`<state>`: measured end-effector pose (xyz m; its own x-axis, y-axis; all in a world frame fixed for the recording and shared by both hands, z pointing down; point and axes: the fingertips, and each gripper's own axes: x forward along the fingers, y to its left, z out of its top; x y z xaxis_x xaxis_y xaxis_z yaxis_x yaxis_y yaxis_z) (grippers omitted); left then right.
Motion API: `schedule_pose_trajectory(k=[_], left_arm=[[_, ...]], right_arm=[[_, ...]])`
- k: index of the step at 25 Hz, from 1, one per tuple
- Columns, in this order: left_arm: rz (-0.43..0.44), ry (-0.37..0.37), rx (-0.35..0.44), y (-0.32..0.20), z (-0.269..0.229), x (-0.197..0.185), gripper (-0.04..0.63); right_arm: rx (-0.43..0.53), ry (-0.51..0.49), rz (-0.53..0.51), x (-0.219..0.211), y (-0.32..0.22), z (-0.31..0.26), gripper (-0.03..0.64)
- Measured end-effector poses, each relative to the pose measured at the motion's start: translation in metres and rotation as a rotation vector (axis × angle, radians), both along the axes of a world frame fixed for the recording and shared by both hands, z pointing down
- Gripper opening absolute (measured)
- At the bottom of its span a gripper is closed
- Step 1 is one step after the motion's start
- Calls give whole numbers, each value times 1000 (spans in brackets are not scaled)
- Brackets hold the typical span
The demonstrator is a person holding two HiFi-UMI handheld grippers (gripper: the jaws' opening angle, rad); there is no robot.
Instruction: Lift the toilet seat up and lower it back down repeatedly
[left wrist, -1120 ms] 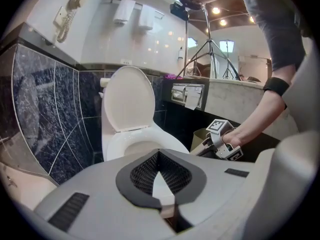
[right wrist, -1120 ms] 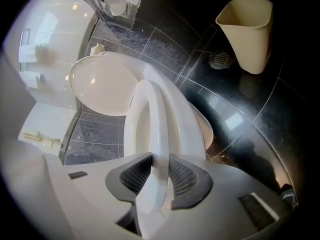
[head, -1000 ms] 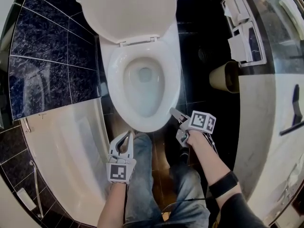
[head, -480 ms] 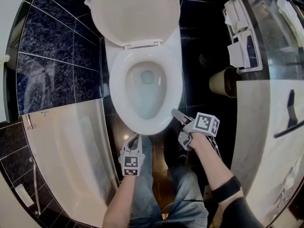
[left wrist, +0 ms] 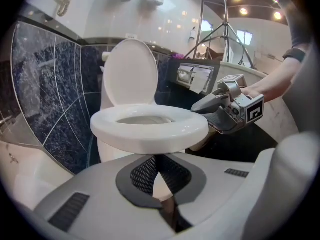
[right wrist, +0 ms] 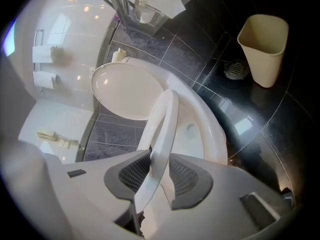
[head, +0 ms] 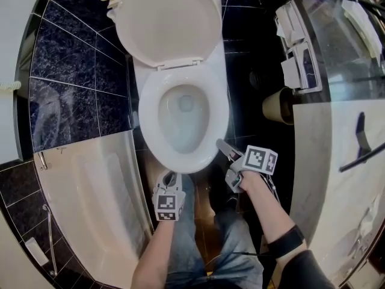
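Now vs 1 s ago: left gripper (head: 170, 178) has dropped lower and drawn in toward the person's jeans leg (head: 180, 245); it looks smaller in head view and sits just short of the bowl's front edge. Right gripper (head: 222, 149) keeps approx the same spot at the front-right edge of the toilet seat (head: 146, 116). Its jaws have just been opening, w/ the seat rim btwn them.

Jaws, right: apart, straddling the seat's front rim. Rim runs through the gap close along one pad, a sliver of space on the other side; no firm clamp seen.

Jaws, left: tips together, nothing btwn them, touching nothing; pointed at the toilet front from low down.

Seat: right gripper view shows its front tilted up off the bowl (right wrist: 216, 134), partway btwn bowl rim and lid (head: 165, 23). Lid stands fully up against the back. From the head view the lift is hardly readable.

Beige waste bin (right wrist: 264, 46) on dark floor tiles beside the toilet, well apart from both grippers.
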<state>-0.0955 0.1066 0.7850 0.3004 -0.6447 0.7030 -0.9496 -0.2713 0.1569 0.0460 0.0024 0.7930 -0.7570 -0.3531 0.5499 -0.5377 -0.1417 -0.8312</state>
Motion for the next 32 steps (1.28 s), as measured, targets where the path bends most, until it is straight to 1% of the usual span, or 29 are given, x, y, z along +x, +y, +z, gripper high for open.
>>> schedule_pose_trajectory(k=[4,6,9,12,16,18,20,25,28,32], left_arm=[[-15,22,32,-18,-33,-6,-11],[-28,19,58,-32,-50,-14,-11],[-37,23,87,-58,-80,-22,-11],[-27,34,114,-87,-111,-27,-11],[-6,42,118,-122,-143,-31,-11],[1,46,113,-137,-155,-33,-11],[6,54,115,-154,-167,-35,-11],[49,45,129,-197,-192,-39,-10],[84,41,134,-224,-206,-43,-11],[112,38,135,-255,-221,-48,-11]], right_arm=[[28,8,10,-2,-11,-30,156],[40,5,27,-3,-20,-49,158],[57,4,62,-4,-36,-81,158],[74,10,85,-5,-53,-115,151],[111,16,88,-5,-72,-161,140],[161,41,68,-6,-82,-185,131],[237,96,29,-9,-95,-209,91],[459,307,-94,-18,-125,-256,17],[573,405,-154,-28,-145,-279,15],[694,513,-211,-39,-166,-305,15]])
